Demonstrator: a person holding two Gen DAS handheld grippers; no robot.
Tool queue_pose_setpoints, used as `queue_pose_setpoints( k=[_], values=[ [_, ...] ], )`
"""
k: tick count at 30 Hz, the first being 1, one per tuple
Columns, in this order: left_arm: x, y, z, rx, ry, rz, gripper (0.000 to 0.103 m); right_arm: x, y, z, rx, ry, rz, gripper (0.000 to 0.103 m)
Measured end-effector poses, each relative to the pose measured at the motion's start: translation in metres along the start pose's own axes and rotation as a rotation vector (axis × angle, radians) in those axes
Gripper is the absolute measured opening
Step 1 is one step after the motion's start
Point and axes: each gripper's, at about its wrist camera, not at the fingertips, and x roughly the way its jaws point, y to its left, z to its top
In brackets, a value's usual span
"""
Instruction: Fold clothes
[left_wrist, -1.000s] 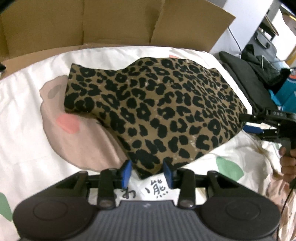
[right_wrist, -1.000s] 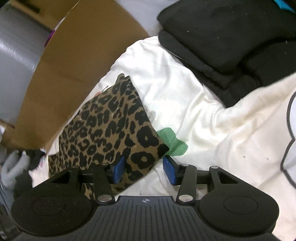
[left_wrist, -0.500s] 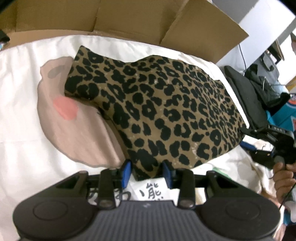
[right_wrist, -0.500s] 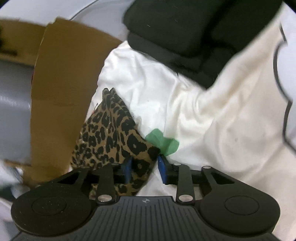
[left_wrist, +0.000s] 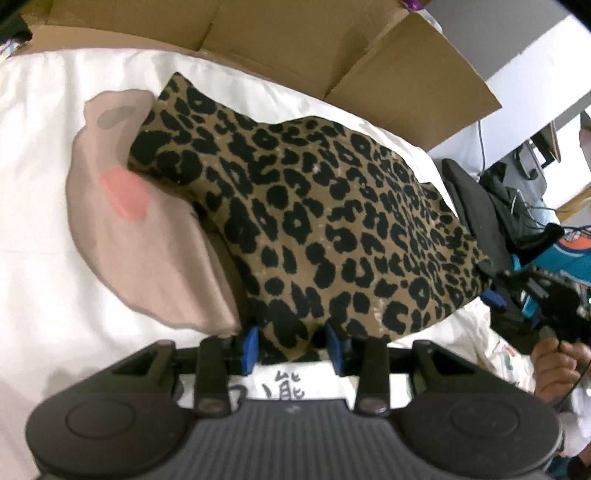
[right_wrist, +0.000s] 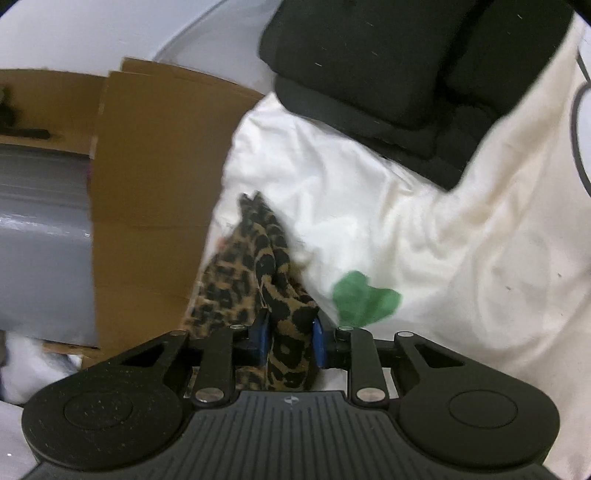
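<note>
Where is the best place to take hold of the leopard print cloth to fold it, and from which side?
Probably by two near corners of the leopard print cloth, from the near edge and the side: corners stick out past the flat body, so the left tongs and right tongs straddle them.

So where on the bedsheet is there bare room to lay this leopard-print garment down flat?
Free: the white printed bedsheet left of the leopard-print garment, over the pink bear print, and the patch between the green leaf print and the black folded clothes. Crowded: the far side against the brown cardboard box.
</note>
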Motion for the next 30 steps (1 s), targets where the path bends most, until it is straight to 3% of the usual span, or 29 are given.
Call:
queue_pose_setpoints(
  k=[5,9,10,11,14,30],
  values=[
    [0.002,0.004,0.001,-0.028,-0.008,-0.020,0.040,0.014,-0.004,-0.003,0.011,0.035,-0.022,0.035],
    [0.003,0.006,0.003,-0.026,-0.003,-0.023,0.035,0.023,-0.009,-0.004,0.025,0.058,-0.030,0.035],
    [0.002,0.007,0.004,-0.029,0.002,-0.021,0.024,0.023,-0.008,-0.004,0.015,0.056,-0.030,0.032],
    [0.002,0.008,0.005,-0.033,0.008,-0.020,0.013,0.022,-0.006,-0.004,0.005,0.052,-0.031,0.022],
    [0.002,0.011,0.009,-0.039,0.024,-0.015,0.007,0.022,-0.004,-0.004,-0.007,0.050,-0.029,0.013],
    [-0.034,0.001,0.025,-0.064,0.074,-0.026,0.005,0.009,0.015,-0.016,-0.087,0.107,-0.029,0.009]
  ],
)
